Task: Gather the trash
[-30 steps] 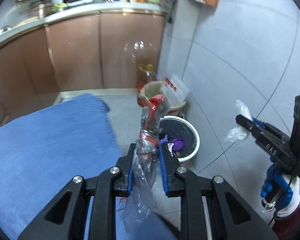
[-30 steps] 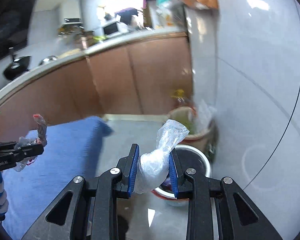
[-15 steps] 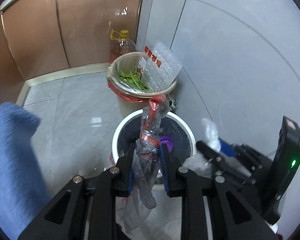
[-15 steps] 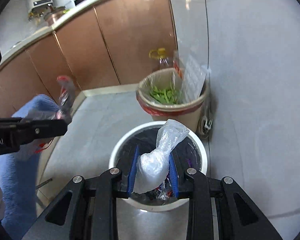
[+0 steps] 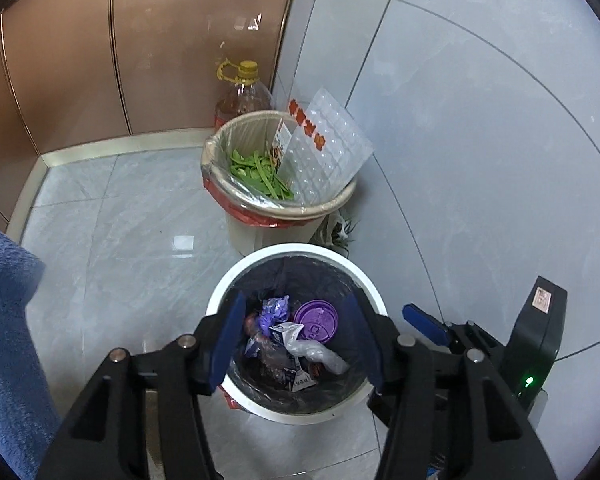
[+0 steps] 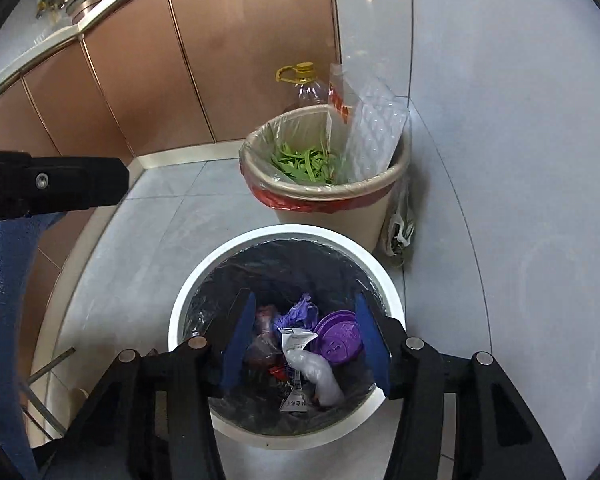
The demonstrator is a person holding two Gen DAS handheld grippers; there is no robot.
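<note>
Grey tiled floor (image 5: 140,248), lower centre: both grippers over the white round bin with black liner (image 5: 296,252). Left gripper (image 5: 296,340) and right gripper (image 6: 306,340) jaws just sprang apart, empty; crumpled clear plastic bag (image 6: 320,372) lies inside beside a purple lid (image 6: 338,338).

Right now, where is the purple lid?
In both wrist views the purple lid lies inside the white bin, right of centre, beside the clear plastic bag.

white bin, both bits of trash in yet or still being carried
Both look dropped: the crumpled clear bag and dark wrapper lie in the white bin. Left gripper and right gripper have just been opening, nothing between their jaws. What other trash is left, the views don't show.
</note>
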